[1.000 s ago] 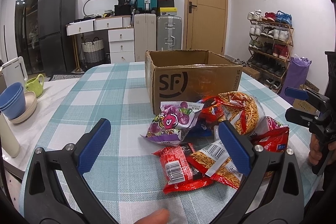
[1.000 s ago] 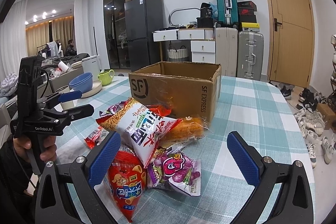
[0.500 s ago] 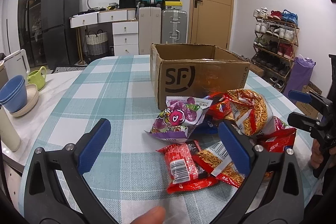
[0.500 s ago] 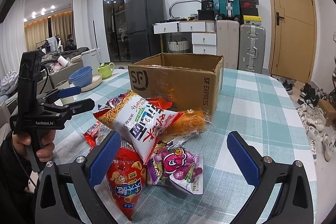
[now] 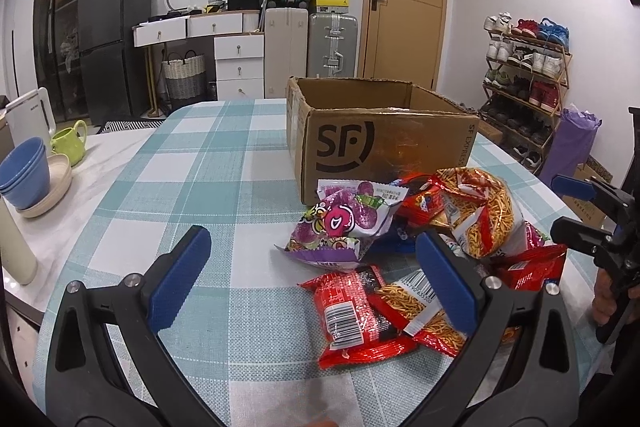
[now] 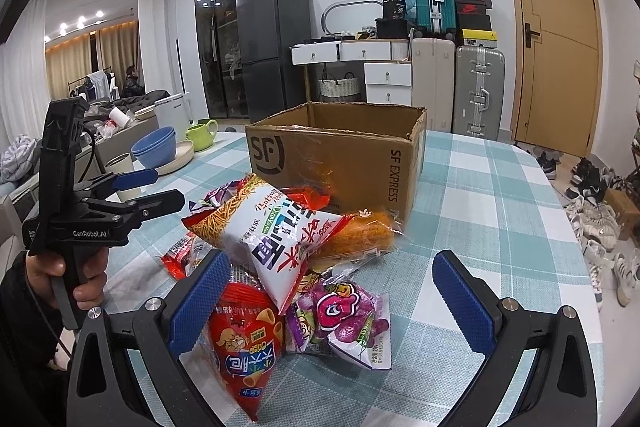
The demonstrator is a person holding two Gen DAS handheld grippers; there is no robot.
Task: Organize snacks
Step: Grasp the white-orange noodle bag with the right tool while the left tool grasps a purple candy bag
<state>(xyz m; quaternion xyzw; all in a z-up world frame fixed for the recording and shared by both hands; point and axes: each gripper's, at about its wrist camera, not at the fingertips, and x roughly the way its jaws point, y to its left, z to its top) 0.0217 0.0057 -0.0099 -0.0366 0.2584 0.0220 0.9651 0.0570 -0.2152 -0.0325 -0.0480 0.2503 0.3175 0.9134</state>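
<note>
Two grippers, yours, both spread wide and empty: left gripper [image 5: 312, 279], right gripper [image 6: 332, 297]; snack pile [image 5: 404, 247] at box's [image 5: 384, 143] 6 o'clock.

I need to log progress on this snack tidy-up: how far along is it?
Barely begun. Done: nothing visible; what shows of the box interior is bare. In hand: nothing; left gripper and right gripper are open. Left: the whole snack pile on the table.

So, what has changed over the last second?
Both grippers have eased closer to the snack pile and box. The left gripper and right gripper stay open and empty. No packet has moved, and nothing has been gripped or dropped.
</note>
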